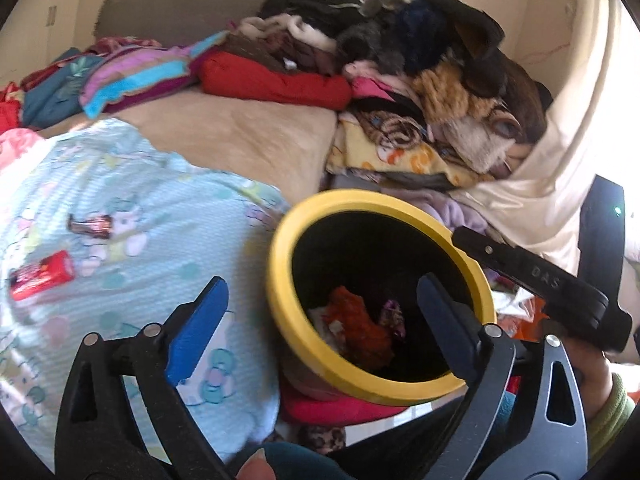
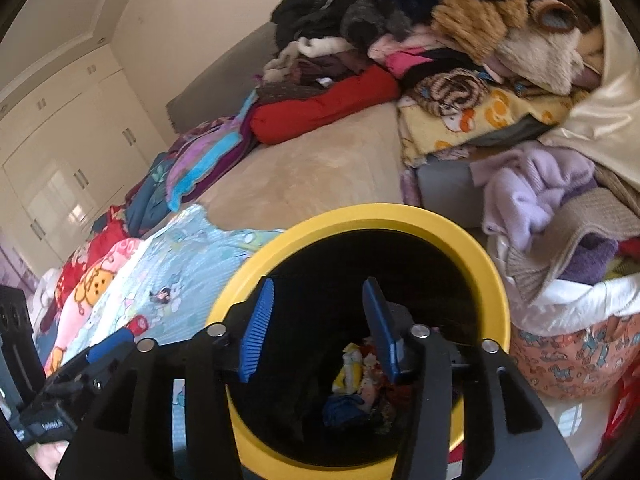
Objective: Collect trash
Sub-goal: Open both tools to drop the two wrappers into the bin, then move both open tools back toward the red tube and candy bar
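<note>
Both grippers — left gripper [image 1: 320, 320], right gripper [image 2: 316, 332] — are apart and empty at the yellow-rimmed bin [image 1: 280, 280]. The red wrapper [image 1: 42, 275] on the blanket [image 1: 160, 184] looks light and crinkly — best pinched across its middle.

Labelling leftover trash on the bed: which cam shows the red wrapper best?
Left wrist. The red wrapper lies in full view on the light blue blanket, left of the yellow bin. The right wrist view shows only a small red bit at the blanket's edge, probably the same wrapper.

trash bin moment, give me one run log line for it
phase: drop-off | right tool: open over bin, empty | left tool: open, empty | bin: holds wrappers | left on bed: red wrapper, brown wrapper
</note>
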A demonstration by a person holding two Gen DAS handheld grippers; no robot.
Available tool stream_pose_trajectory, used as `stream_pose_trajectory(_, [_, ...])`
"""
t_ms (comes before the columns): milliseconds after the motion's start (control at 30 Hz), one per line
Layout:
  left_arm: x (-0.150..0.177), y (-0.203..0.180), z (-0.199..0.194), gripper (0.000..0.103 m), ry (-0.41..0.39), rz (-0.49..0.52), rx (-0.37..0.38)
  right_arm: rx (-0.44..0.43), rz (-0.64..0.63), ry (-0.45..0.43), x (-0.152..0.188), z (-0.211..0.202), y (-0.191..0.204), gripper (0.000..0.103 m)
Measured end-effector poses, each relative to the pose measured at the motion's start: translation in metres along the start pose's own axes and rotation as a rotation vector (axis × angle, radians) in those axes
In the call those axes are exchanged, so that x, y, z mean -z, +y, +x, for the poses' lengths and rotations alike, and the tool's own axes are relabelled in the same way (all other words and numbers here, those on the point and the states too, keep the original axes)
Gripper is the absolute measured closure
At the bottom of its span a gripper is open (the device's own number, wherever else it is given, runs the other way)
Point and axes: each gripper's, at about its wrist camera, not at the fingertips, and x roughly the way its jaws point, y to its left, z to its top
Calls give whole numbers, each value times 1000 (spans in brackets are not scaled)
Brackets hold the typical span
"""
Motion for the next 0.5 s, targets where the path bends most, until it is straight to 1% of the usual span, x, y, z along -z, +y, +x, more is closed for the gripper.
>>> stream_pose_trajectory(33, [-2,3,-3,11,-8,-7,-5,-10,-12,-2,0,0,6,56])
stream_pose_trajectory(133, [-6,16,-13,11,-34,-30,-26,-30,-43,-5,1,0,22,54])
stream_pose_trajectory(200, [-8,24,-19,11,-49,-46,-38,-44,-58,-9,2,0,33,49])
stream_pose_trajectory(367, [-10,49,-32,11,-80,-100,-62,-88,-106,-5,3,3,62,45])
stream_pose_trajectory(500, [-9,69,-39,11,-96,-138,-87,-101,-154,4,1,9,84,44])
